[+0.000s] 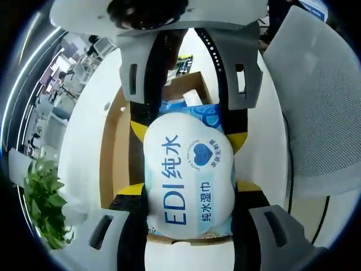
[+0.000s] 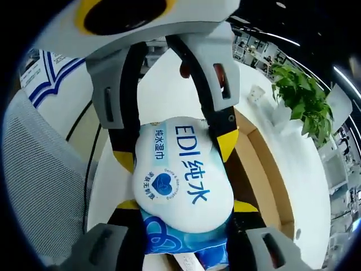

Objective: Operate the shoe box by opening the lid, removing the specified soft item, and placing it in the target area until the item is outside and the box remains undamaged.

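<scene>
- One pack of wet wipes (image 1: 189, 175) — white with blue lettering — is being held above the one open shoe box (image 1: 115, 147).
- Two hand-held grippers are pinching it from opposite ends: the left hand-held gripper (image 1: 189, 217) and the right hand-held gripper (image 2: 183, 223), each clamped on the pack.
- One white counter (image 1: 90, 107) is carrying the box.
- One potted plant (image 2: 302, 99) is standing beyond the box.

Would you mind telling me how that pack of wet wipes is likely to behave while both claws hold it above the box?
The wipes pack bulges between the claws, so it is probably soft and squashy. Its glossy wrapper looks slippery and might slide. Held from both ends over the box, it may sag if one claw lets go.
</scene>
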Motion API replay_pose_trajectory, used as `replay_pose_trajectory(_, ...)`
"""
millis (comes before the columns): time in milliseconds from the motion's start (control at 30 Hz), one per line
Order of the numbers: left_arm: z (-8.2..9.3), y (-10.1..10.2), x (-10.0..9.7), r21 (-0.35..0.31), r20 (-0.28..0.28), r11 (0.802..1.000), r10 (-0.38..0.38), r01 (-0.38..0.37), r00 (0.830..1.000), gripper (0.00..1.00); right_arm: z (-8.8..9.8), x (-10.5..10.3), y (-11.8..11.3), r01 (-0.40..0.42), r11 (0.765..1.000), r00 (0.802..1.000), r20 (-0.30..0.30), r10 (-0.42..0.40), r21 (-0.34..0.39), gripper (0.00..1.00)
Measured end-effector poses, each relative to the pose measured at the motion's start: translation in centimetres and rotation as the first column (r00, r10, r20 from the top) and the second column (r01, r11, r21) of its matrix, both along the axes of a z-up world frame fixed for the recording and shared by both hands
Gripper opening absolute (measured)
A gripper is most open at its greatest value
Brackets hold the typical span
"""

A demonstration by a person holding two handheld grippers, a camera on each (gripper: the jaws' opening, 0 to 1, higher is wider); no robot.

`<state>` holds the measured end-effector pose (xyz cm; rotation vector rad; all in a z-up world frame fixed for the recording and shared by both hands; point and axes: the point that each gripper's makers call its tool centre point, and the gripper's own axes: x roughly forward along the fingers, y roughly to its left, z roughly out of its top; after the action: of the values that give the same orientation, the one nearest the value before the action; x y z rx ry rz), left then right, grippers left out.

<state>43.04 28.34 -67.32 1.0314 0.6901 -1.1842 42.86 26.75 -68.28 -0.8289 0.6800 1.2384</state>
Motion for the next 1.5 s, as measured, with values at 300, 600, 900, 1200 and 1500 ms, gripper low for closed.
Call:
replay_pose_trajectory(300,0.6,-2.8,-0.9,0.003,0.011,0.999,-0.047,0.047,0.999,0.58,0.5,-0.8,-2.8,0.040,0.999,0.999,0.011,-0.040,0.008,0.53)
replay_pose_trajectory(600,0.9,-5.6,-1.6,0.011,0.015,0.995,-0.103,0.103,0.995,0.58,0.7,-1.6,-5.5,0.090,0.996,0.996,0.014,-0.090,0.027,0.53)
replay_pose_trajectory(900,0.7,-8.5,-2.0,0.013,0.015,0.989,-0.148,0.148,0.989,0.58,0.6,-2.2,-8.4,0.133,0.990,0.991,0.014,-0.133,0.036,0.53)
replay_pose_trajectory(1200,0.8,-12.1,-2.2,0.016,0.012,0.979,-0.203,0.203,0.979,0.58,0.6,-2.4,-11.9,0.187,0.981,0.982,0.014,-0.187,0.049,0.53)
replay_pose_trajectory(1500,0.6,-16.4,-2.7,0.006,0.002,0.965,-0.261,0.261,0.965,0.59,0.5,-3.0,-16.0,0.234,0.971,0.972,0.004,-0.234,0.053,0.53)
